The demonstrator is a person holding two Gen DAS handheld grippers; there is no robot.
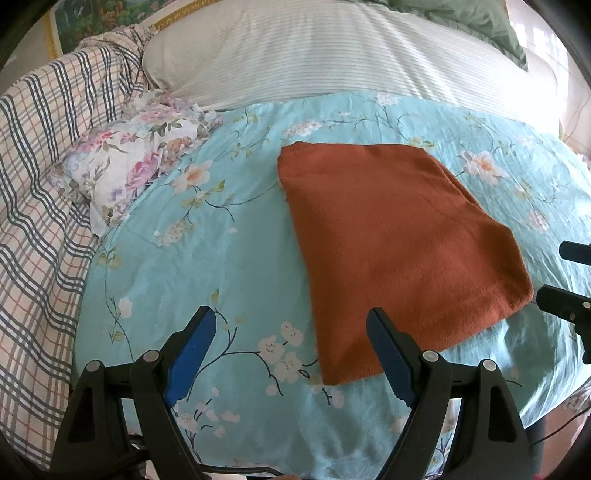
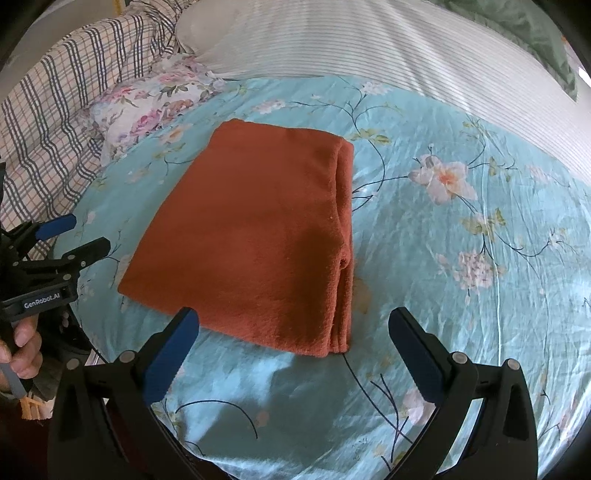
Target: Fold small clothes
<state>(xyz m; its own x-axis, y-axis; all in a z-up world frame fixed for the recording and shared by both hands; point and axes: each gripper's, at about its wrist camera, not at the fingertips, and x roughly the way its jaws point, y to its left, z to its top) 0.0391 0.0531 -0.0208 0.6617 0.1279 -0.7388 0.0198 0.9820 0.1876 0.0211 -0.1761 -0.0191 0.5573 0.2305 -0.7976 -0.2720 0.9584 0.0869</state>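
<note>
A rust-orange garment [image 1: 395,243] lies folded into a flat rectangle on the light blue floral bedsheet [image 1: 221,240]. In the right wrist view the garment [image 2: 255,236] shows stacked layers along its right edge. My left gripper [image 1: 291,321] is open and empty, above the sheet at the garment's near left corner. It also shows in the right wrist view [image 2: 74,234] at the left edge. My right gripper [image 2: 293,319] is open and empty, just in front of the garment's near edge. Its fingertips show in the left wrist view [image 1: 561,273] at the right edge.
A floral pillow [image 1: 136,162] lies at the back left, beside a plaid blanket [image 1: 40,192]. A large white striped pillow [image 1: 332,55] and a green cloth [image 1: 476,22] lie across the back. The sheet [image 2: 461,240] stretches to the right of the garment.
</note>
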